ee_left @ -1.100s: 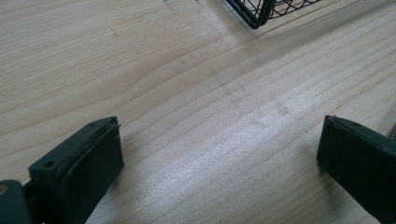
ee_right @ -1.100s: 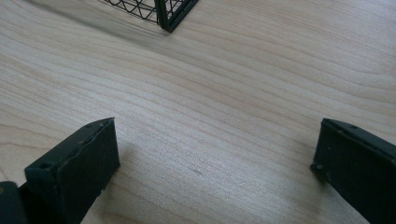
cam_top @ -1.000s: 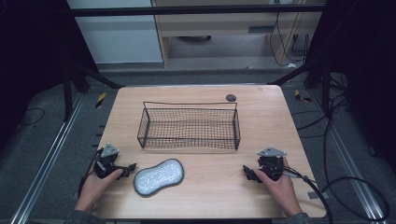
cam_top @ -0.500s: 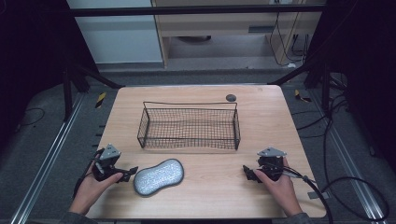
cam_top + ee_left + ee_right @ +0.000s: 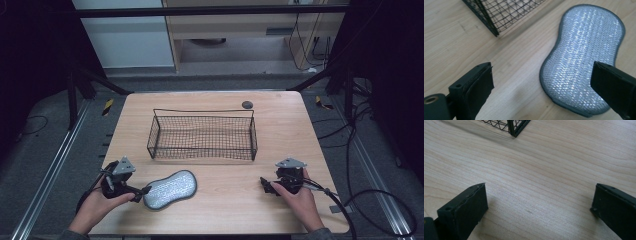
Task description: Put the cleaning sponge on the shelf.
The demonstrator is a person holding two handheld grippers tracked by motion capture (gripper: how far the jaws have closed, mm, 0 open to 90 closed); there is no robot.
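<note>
Sponge: the silver scrub pad (image 5: pixel 170 189) lies flat on the table (image 5: pixel 215 210), lower left of the high view, just in front of the basket (image 5: pixel 202 134) — unchanged from a second ago.
Left gripper: (image 5: pixel 141 193) sits a little further left and lower in frame than a second ago; jaws wide apart, holding nothing, one tip just beside the pad's left end.
Meaning: likely lining up for a grab — pickup not yet begun.
Right gripper: (image 5: pixel 265 186) unmoved at lower right, jaws wide over bare wood, empty.

Glittery woven scrubber (image 5: pixel 584 57) (seemingly metallic)
</note>
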